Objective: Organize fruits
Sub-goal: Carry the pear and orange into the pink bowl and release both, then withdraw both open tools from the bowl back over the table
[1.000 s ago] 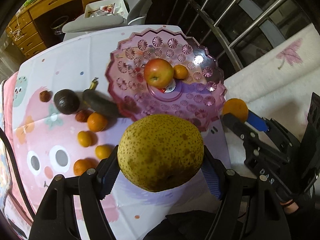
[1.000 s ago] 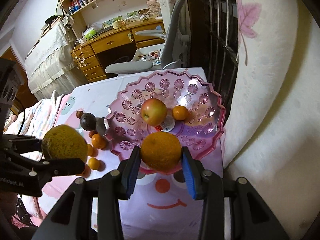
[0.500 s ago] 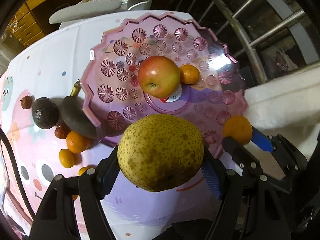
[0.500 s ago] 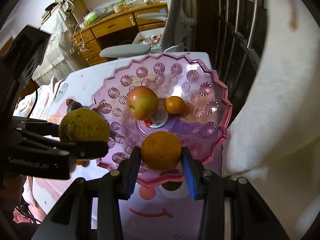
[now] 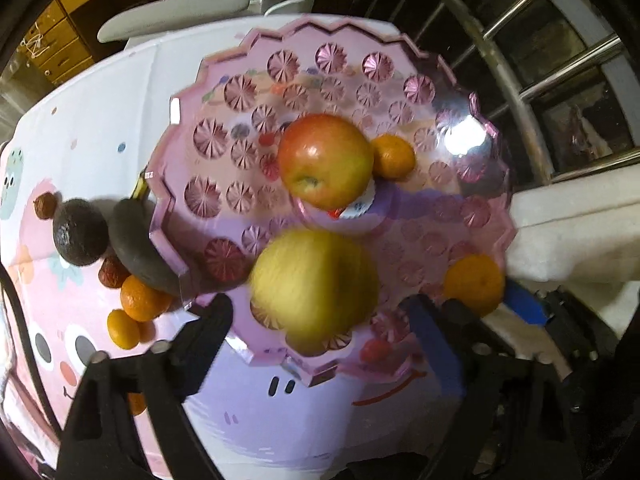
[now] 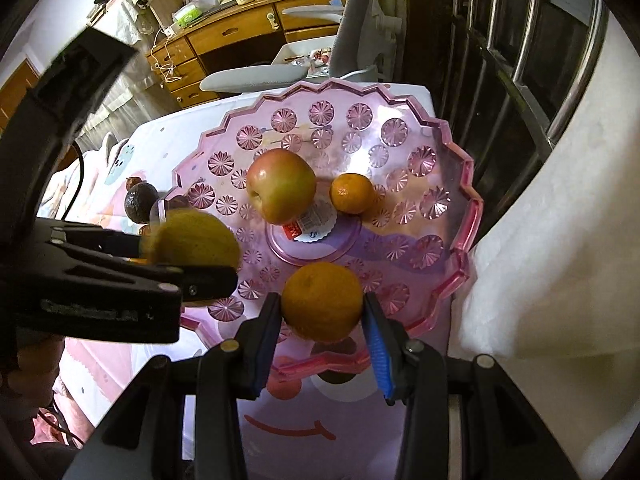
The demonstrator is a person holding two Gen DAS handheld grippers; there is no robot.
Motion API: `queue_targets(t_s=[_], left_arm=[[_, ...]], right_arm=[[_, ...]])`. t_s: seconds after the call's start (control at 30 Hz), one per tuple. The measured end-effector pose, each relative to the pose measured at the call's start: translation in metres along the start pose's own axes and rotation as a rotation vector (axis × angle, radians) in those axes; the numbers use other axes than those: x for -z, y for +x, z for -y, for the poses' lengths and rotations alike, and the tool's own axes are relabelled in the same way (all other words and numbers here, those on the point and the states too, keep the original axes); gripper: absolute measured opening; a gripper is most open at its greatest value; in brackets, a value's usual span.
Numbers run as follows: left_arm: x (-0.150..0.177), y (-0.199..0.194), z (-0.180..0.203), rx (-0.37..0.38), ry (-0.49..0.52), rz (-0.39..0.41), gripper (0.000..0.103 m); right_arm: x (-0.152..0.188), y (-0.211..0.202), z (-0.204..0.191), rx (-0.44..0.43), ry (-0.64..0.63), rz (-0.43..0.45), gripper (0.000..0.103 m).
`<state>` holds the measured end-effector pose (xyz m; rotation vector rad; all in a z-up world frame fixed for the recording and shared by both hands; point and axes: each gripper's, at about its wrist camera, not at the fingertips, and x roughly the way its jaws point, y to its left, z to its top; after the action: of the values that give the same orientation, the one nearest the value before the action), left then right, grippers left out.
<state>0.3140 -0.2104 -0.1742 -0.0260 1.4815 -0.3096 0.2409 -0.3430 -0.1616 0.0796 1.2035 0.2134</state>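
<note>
Left wrist view, left hand-held gripper now spread wide, pear released, right hand-held gripper still clamping orange.

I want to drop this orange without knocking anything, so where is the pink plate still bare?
The pink plate is bare across its far half and along the right rim beyond the small tangerine. Crowded: the centre with the apple, and the near-left, where the pear is blurred by the left hand-held gripper.

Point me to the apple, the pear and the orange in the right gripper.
apple (image 5: 324, 160): left wrist view, middle of its red skin.
pear (image 5: 314, 288): left wrist view, blurred yellow body.
orange (image 6: 322, 300): right wrist view, centre, between the pads.
</note>
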Motion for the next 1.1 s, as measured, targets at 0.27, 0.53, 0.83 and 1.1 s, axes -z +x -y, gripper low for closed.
queue_targets(t_s=[0.27, 0.53, 0.83, 1.1], left_arm=[[0.002, -0.022, -0.006, 0.005, -0.013, 0.043, 0.091], [0.021, -0.051, -0.022, 0.032, -0.028, 0.101, 0.091], [0.059, -0.078, -0.051, 0.042, -0.040, 0.153, 0.091], [0.096, -0.097, -0.092, 0.050, -0.063, 0.168, 0.091]], right_arm=[[0.001, -0.007, -0.001, -0.005, 0.044, 0.013, 0.061], [0.007, -0.020, -0.012, -0.026, 0.076, 0.024, 0.061], [0.022, -0.031, -0.035, -0.060, 0.122, 0.022, 0.061], [0.042, -0.034, -0.066, -0.066, 0.160, -0.004, 0.061]])
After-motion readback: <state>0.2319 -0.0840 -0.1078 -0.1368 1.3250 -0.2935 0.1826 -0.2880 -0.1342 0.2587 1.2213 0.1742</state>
